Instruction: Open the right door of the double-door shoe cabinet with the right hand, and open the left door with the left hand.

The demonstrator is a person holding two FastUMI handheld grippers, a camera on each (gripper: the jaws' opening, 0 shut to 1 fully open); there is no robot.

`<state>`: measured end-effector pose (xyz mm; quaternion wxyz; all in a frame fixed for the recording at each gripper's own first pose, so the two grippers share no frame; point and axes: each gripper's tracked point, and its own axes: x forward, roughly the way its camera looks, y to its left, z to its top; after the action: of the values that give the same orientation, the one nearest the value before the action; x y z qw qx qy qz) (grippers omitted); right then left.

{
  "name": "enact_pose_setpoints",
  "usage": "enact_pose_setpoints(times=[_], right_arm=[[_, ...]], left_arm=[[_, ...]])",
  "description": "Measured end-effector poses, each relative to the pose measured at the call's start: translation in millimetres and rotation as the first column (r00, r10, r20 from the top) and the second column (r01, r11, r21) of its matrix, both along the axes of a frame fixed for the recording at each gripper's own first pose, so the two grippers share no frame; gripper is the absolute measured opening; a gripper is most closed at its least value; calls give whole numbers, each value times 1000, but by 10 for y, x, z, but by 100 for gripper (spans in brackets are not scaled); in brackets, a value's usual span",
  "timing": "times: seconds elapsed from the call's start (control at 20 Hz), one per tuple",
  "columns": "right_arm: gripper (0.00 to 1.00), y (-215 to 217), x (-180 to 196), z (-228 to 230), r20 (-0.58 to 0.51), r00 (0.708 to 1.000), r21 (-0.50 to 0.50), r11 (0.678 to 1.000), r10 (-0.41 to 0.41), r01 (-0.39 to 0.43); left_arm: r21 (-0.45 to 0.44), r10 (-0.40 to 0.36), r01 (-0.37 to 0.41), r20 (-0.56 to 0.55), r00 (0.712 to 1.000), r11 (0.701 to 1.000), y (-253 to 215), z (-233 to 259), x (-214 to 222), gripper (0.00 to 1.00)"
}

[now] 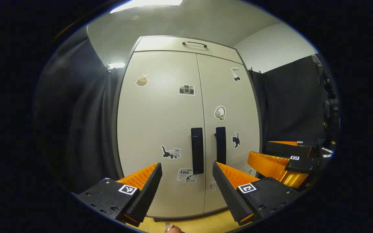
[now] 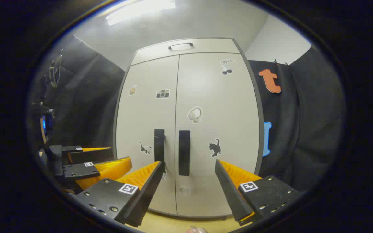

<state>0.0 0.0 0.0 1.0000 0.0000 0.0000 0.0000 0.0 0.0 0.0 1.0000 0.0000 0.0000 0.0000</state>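
A pale grey double-door shoe cabinet [image 1: 160,106] [image 2: 212,97] stands ahead with both doors closed and small stickers on them. Two black vertical handles flank the centre seam: the left door handle [image 1: 197,150] [image 2: 159,145] and the right door handle [image 1: 220,145] [image 2: 184,152]. My left gripper [image 1: 186,166] is open, a short way off the cabinet, with the left handle showing between its fingers. My right gripper [image 2: 188,165] is open too, the right handle framed between its fingers. In the left gripper view the right gripper [image 1: 287,158] appears at the right; in the right gripper view the left gripper [image 2: 92,161] appears at the left.
A top drawer with a slim handle [image 1: 194,43] [image 2: 180,46] sits above the doors. Black cloth walls [image 1: 76,123] [image 2: 306,123] hang on both sides of the cabinet. A yellowish floor [image 1: 199,225] runs below it. Dark equipment [image 1: 330,110] stands at the far right.
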Motion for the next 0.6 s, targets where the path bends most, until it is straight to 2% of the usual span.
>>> enact_pose_setpoints(times=[0.15, 0.55, 0.6], right_arm=[[98, -34, -19, 19, 7, 1000, -32, 999, -15, 15], [98, -25, 24, 6, -4, 1000, -19, 1000, -8, 8], [94, 0, 29, 18, 3, 1000, -19, 1000, 4, -4]], left_arm=[[-15, -3, 3, 8, 1000, 1000, -26, 12, 5, 97], [-46, 19, -19, 1, 1000, 999, 44, -14, 25, 97], [-46, 19, -20, -6, 1000, 999, 50, -34, 33, 97]])
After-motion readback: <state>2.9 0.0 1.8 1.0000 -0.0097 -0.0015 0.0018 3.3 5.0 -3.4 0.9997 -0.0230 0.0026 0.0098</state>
